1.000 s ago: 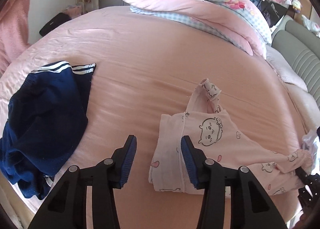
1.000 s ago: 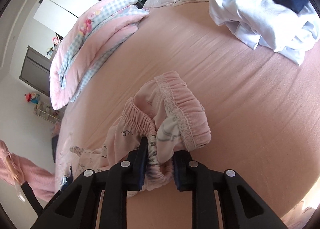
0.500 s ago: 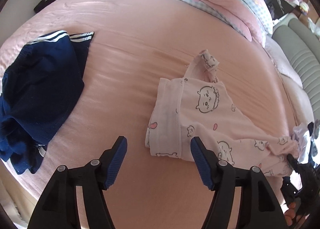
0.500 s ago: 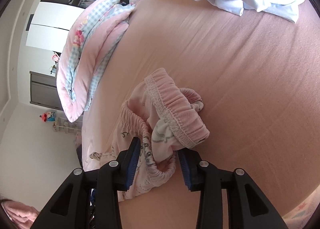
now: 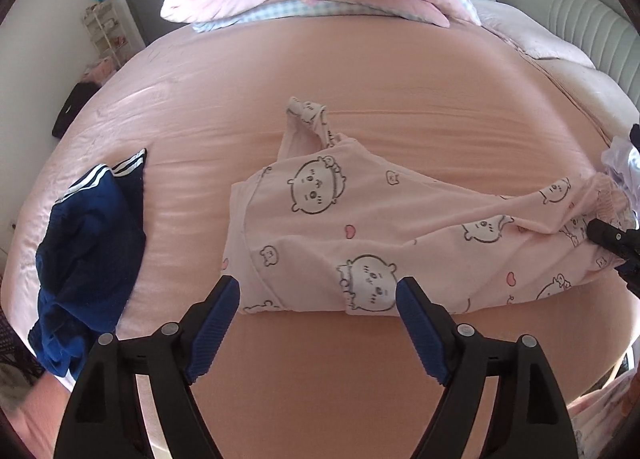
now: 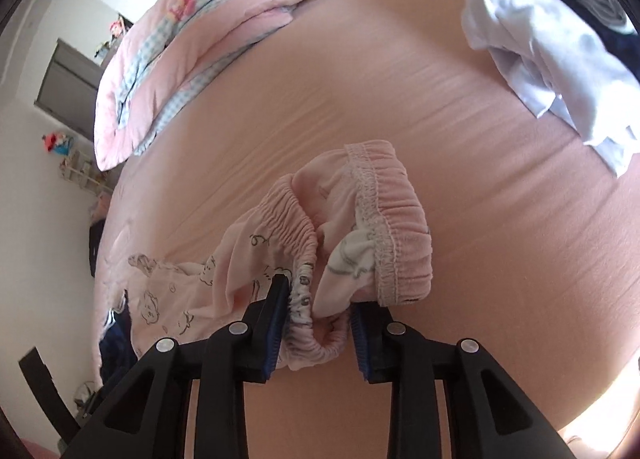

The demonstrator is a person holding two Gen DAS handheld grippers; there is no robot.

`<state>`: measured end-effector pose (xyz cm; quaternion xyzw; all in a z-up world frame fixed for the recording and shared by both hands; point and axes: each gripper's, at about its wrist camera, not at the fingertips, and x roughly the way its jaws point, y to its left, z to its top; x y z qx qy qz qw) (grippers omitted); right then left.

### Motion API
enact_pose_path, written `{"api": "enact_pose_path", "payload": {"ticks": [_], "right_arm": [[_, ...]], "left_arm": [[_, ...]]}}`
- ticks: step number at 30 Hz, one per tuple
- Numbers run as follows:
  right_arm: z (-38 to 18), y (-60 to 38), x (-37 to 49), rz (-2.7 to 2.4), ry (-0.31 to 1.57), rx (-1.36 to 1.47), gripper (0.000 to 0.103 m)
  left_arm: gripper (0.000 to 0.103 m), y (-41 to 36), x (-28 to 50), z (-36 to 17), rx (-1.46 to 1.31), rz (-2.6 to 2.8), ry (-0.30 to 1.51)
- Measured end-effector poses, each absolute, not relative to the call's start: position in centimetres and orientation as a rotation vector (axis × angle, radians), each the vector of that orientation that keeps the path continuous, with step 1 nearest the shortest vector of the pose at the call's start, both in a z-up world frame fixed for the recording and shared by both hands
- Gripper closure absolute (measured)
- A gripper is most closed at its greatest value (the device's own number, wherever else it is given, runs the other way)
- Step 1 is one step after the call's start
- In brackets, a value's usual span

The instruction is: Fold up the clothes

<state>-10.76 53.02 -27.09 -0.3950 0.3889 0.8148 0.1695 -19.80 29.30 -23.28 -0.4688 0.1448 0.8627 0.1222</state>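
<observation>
1. Biggest risk imo: the right gripper (image 6: 318,323) only has a bunched wad of the elastic waistband (image 6: 384,227) between its blue pads, and the jaws look partly parted around it rather than squeezed hard. Any tug toward a fold and the wad could slide out, or only one layer comes along.
2. Second one: the pink pajama pants (image 5: 360,227) are already doubled over at the leg end. Drag the waist sideways and that neat edge probably skews or unrolls.
3. Left gripper (image 5: 318,299) is spread wide and holding nothing. It hovers just over the near folded edge of the pants, one pad by the left corner, the other further right along that edge.
4. Pants lie mid-bed on the pink sheet (image 5: 360,91), waist end off to the right where the other claw has it.
5. Navy shorts (image 5: 88,243) sit to the left, close enough to snag if the left claw swings wide.
</observation>
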Motion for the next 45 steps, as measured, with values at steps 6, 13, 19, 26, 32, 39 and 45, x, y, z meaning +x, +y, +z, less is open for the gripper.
{"api": "enact_pose_path", "payload": {"ticks": [6,13,19,26,32,39,45], "right_arm": [[-26.8,53.5,-10.6,2.325,1.179,-1.083,0.075],[-27.0,54.1,-10.5,2.301,1.287,-1.056,0.075],[-27.4,54.5,-10.5,2.287,1.418,-1.038,0.075],[-27.9,55.2,-9.9,2.289,1.531,-0.995,0.075],[-28.2,55.5,-9.4,2.288,1.562,-0.998,0.075],[-28.4,55.9,-8.8,2.278,1.606,-0.993,0.075],[-29.0,56.7,-8.4,2.256,1.707,-0.968,0.075]], "left_arm": [[0.023,31.8,-18.4,-23.1,-1.292,2.495,0.479],[0.015,34.8,-16.5,-23.0,-1.216,2.412,0.574],[0.015,36.7,-15.9,-23.4,-1.184,2.366,0.645],[0.015,38.9,-14.8,-23.9,-1.144,2.296,0.698],[0.015,41.9,-13.5,-24.2,-1.071,2.240,0.787],[0.015,45.4,-12.5,-26.1,-0.970,2.186,0.984],[0.015,46.0,-14.1,-26.9,-1.004,2.190,0.994]]}}
